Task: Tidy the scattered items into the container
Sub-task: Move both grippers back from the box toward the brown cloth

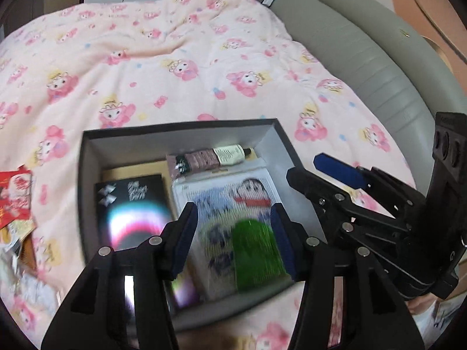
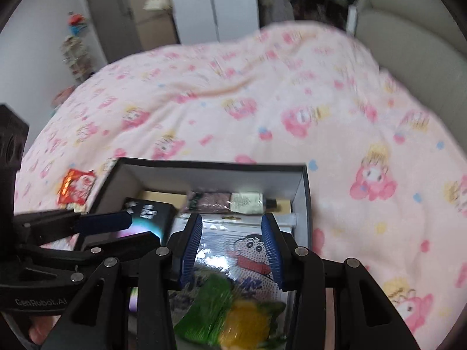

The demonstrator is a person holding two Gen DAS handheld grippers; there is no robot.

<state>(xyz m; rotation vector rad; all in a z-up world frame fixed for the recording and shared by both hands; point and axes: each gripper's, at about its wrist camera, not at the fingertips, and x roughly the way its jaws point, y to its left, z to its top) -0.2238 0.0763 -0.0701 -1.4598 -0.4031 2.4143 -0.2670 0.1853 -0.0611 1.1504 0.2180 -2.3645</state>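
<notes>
A dark open box (image 1: 87, 157) sits on the pink blanket; it also shows in the right wrist view (image 2: 305, 192). Inside lie a black booklet (image 1: 131, 204), a cartoon packet (image 1: 233, 204), a green packet (image 1: 256, 250) on top of it, and a tube (image 1: 216, 157) at the back. My left gripper (image 1: 233, 236) is open and empty above the box. My right gripper (image 2: 232, 250) is open above the cartoon packet (image 2: 251, 250) and the green-yellow packet (image 2: 216, 315). A red packet (image 1: 14, 198) lies left of the box, also seen from the right wrist (image 2: 77, 186).
More wrappers (image 1: 14, 245) lie at the left edge beside the box. A grey padded headboard (image 1: 364, 49) borders the bed at the right. The pink blanket (image 1: 146, 73) stretches beyond the box. Cupboards and doors (image 2: 163, 8) stand behind the bed.
</notes>
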